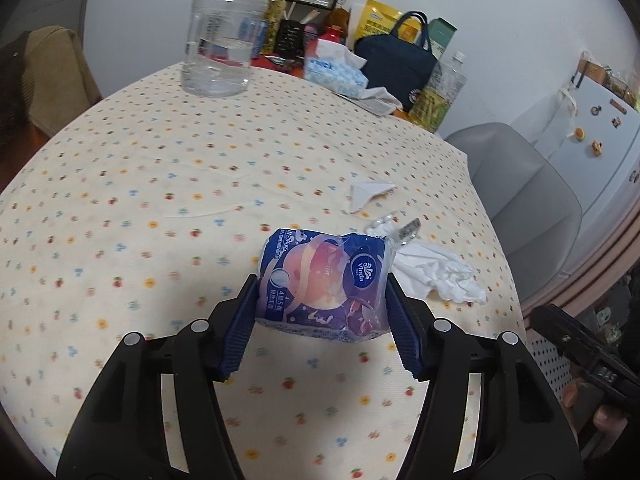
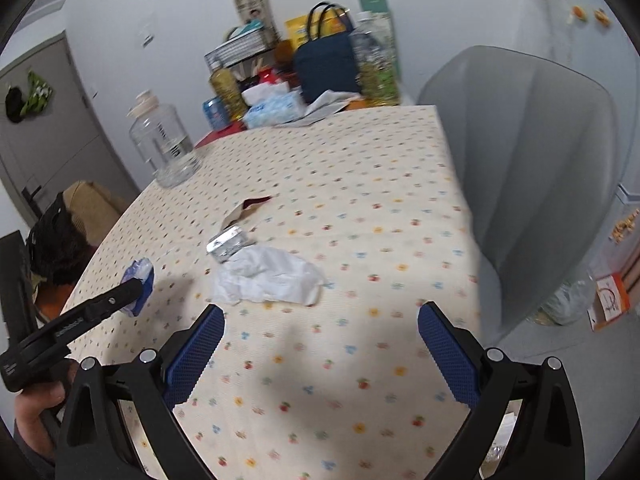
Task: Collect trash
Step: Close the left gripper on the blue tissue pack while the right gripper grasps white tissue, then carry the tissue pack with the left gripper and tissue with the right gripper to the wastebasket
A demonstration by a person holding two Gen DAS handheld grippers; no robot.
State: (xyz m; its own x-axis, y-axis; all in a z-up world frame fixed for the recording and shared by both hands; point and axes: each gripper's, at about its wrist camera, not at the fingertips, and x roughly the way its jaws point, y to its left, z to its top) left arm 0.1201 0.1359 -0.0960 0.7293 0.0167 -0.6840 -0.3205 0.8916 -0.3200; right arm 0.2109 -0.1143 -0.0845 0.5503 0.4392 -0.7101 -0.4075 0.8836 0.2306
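Pale walls, a grey chair (image 2: 532, 168) beside the dotted-cloth table (image 1: 160, 184)

Soft, even indoor light; heavy fisheye bending

Black vignette fills the frame corners. The right wrist view is motion-smeared throughout, the left wrist view sharper. Soft shadows fall on the tablecloth (image 2: 340, 208) at lower centre.

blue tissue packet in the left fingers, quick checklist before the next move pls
1. Left gripper grip on the blue tissue packet: ok, a finger presses each side.
2. Packet clear of the tablecloth: cannot tell.
3. Right gripper free: ok, fingers wide apart, nothing between them.
4. Crumpled white tissue within reach: ok, it lies just ahead of the right fingers.
5. Other scraps left: not ok, foil wrapper and folded paper remain on the cloth.
6. Trash bin location: cannot tell.
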